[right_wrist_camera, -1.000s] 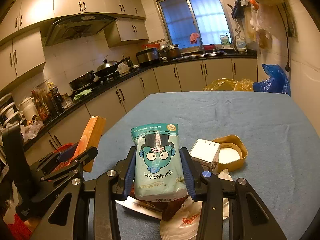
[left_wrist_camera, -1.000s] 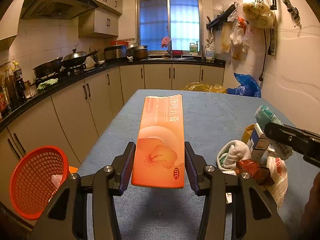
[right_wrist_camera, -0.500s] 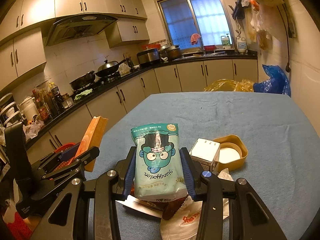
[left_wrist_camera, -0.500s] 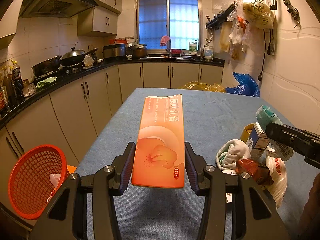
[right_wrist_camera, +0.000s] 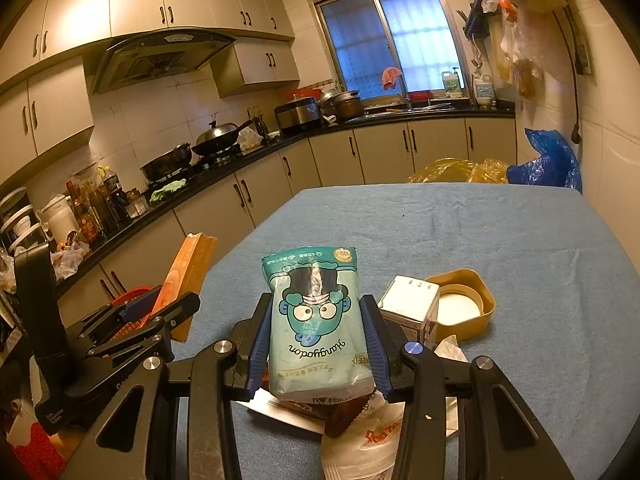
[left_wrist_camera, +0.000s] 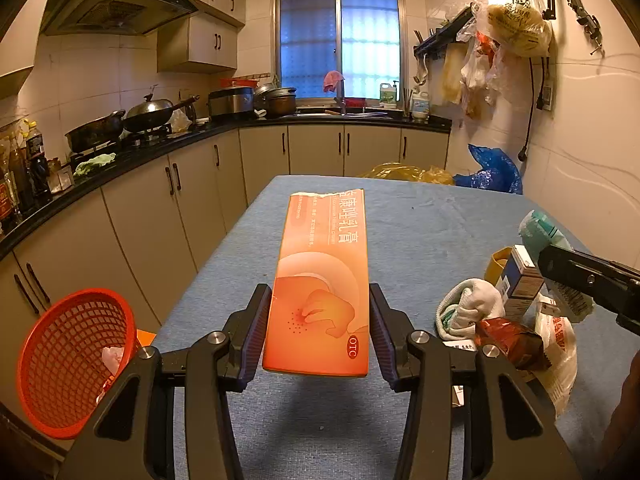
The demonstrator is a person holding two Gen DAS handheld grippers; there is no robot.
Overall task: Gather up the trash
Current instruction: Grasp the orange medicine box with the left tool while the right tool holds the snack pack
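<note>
Orange carton (left_wrist_camera: 322,284): clamped between the left gripper (left_wrist_camera: 320,332) pads, above the blue table (left_wrist_camera: 432,224), long axis pointing away toward the window. Teal snack pouch (right_wrist_camera: 318,320): clamped upright in the right gripper (right_wrist_camera: 318,350), over the trash pile.

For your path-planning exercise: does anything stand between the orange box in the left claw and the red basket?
Nothing visible does. The orange box is gripped above the blue table; the red basket sits lower left, beyond the table's edge, with open space between.

red basket (left_wrist_camera: 76,364) cut off at left edge; contents mostly hidden.
</note>
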